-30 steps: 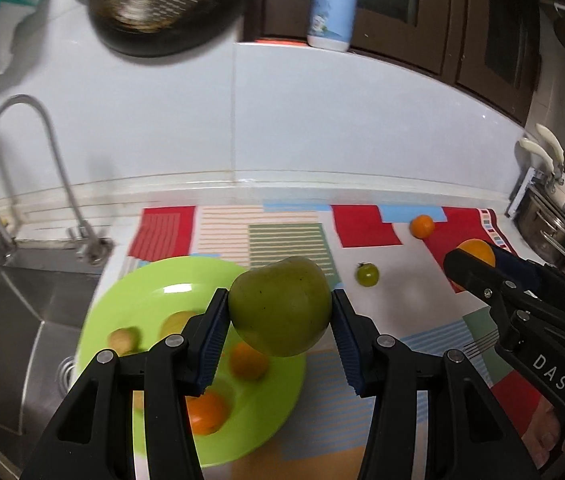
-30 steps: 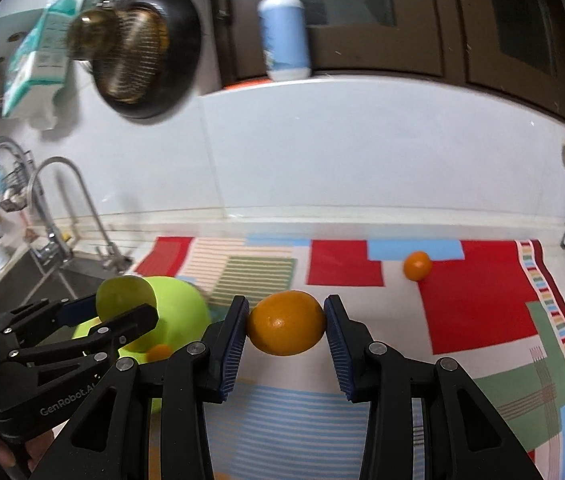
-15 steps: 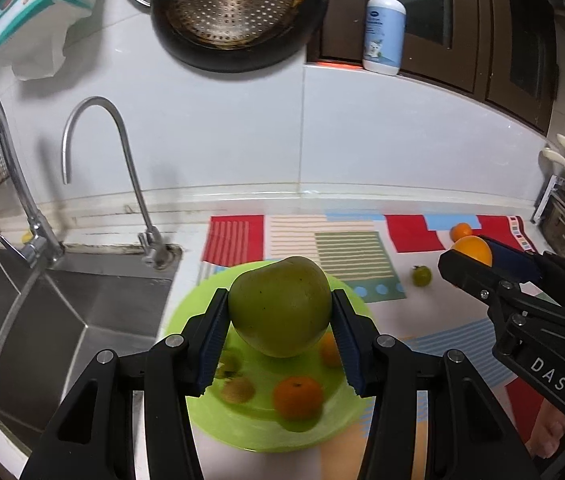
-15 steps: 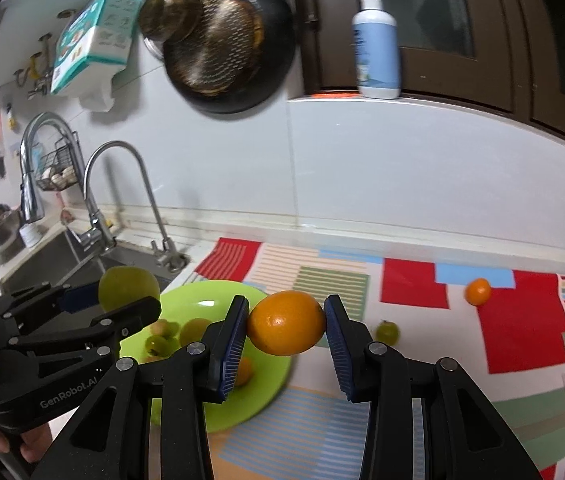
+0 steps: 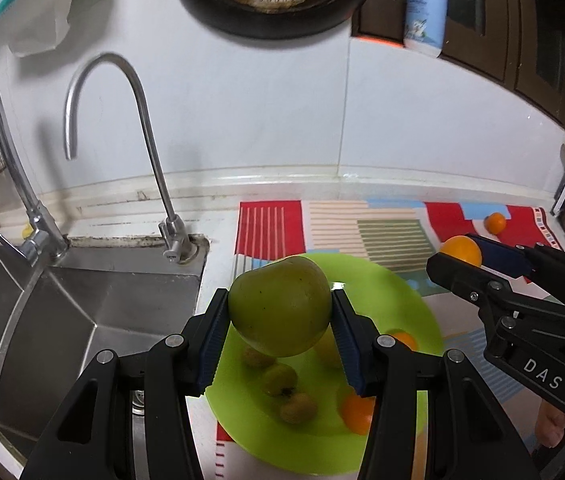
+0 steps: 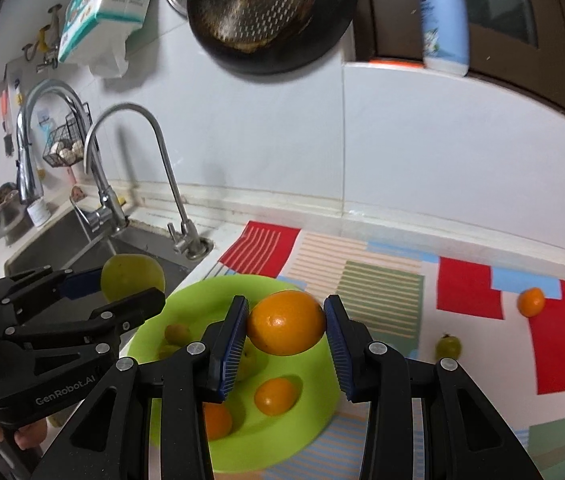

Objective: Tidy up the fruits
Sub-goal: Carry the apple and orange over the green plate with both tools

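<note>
Two grippers hang over a big green plate (image 6: 314, 412) that sits on a bright patchwork mat (image 6: 482, 292) next to the sink (image 5: 94, 304). On the plate lie small oranges and little green fruits. The left gripper (image 5: 280, 314) squeezes a big green apple (image 5: 280, 308) tight between its blue pads, up above the plate. The right gripper (image 6: 286, 326) pinches an orange (image 6: 286, 322) the same way. One tiny orange (image 6: 531, 301) and one tiny green fruit (image 6: 448, 346) lie on the mat, away from the plate.
</note>
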Demonstrator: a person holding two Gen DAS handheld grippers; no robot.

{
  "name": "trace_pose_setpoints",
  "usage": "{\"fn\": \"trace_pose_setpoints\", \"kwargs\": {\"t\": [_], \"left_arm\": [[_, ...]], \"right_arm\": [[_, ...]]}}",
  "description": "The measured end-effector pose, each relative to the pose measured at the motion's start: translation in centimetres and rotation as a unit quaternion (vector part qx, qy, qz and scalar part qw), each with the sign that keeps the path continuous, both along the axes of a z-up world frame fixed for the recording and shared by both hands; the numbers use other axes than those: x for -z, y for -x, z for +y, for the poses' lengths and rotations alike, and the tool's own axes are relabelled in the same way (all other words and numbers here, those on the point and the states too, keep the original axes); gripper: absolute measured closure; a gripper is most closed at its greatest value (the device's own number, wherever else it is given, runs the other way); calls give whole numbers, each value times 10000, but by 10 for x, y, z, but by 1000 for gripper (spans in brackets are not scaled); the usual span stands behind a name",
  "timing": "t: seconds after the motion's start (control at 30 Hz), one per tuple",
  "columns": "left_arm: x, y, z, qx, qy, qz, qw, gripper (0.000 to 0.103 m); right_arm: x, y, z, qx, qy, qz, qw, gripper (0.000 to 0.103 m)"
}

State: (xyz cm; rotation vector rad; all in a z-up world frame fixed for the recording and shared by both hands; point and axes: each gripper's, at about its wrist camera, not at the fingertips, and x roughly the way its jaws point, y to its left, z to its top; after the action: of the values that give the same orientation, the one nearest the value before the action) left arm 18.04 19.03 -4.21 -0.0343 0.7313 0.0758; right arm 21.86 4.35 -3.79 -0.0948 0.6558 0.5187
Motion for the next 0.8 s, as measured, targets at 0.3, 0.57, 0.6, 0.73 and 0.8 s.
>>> {"fn": "trace_pose_setpoints", "kwargs": {"t": [0.3,0.57,0.6,0.73,0.8], "left_arm": [[30,-25,12,63,106,316,9994,54],[46,-37,14,99,215,491,9985,53],[46,-38,14,120,219,504,9984,53],[48,-41,14,94,273,607,9977,53],[44,-38,13,82,259,529,9982,53]], "right_arm": [[31,-27,16,-54,128,355,9993,63],[50,-42,19,-42,177,582,9981,63],[51,-43,19,-48,167,600,9980,63],[53,-45,19,-36,147,622,9980,63],[52,-44,18,-12,134,620,9980,60]]}}
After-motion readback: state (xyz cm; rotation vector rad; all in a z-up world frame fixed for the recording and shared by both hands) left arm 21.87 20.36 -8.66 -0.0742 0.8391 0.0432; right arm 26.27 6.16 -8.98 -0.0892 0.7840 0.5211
